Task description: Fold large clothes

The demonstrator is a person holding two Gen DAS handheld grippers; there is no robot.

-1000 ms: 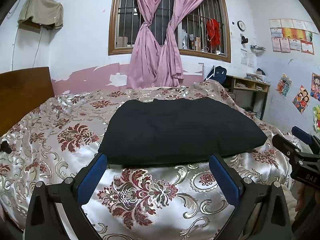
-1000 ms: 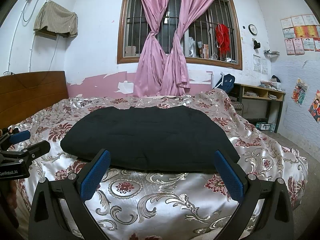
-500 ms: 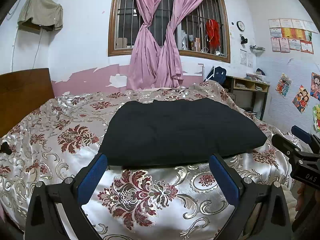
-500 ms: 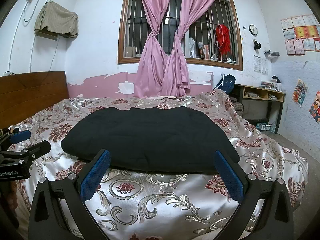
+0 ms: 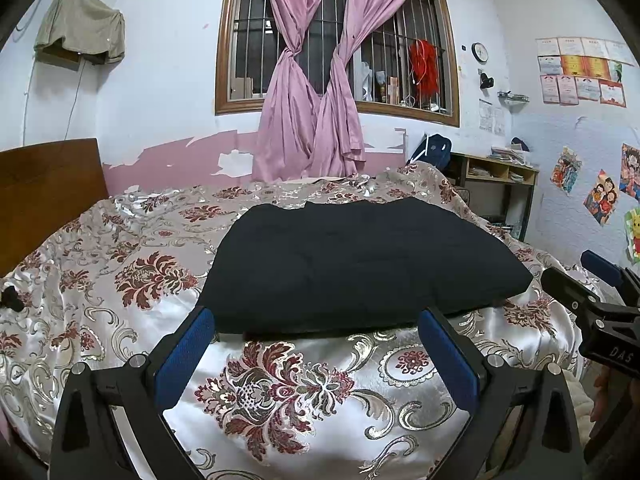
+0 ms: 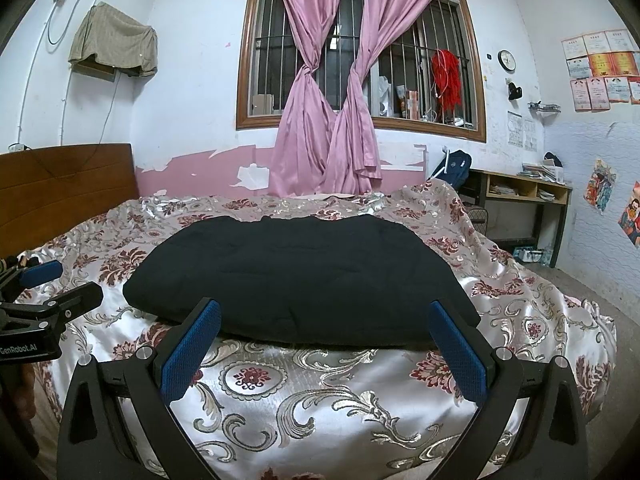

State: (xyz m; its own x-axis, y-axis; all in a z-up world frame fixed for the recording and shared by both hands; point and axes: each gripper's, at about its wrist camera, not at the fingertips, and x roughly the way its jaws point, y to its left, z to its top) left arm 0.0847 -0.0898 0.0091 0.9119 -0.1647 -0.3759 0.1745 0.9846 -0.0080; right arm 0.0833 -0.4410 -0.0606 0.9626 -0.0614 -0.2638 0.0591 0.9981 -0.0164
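A large black garment [image 5: 356,264] lies flat and folded into a broad rectangle on the floral satin bedspread [image 5: 304,392]; it also shows in the right wrist view [image 6: 304,276]. My left gripper [image 5: 316,324] is open and empty, held just short of the garment's near edge. My right gripper [image 6: 326,316] is open and empty, also just in front of the near edge. Each gripper shows at the edge of the other's view: the right one [image 5: 600,300] and the left one [image 6: 40,300].
A wooden headboard [image 5: 44,188] stands at the left. A barred window with pink curtains [image 5: 320,80] is behind the bed. A desk with shelves [image 5: 496,184] stands at the right wall. The bed's front edge is below the grippers.
Both grippers have stayed almost still; the views have only drifted slightly. The garment has not moved.
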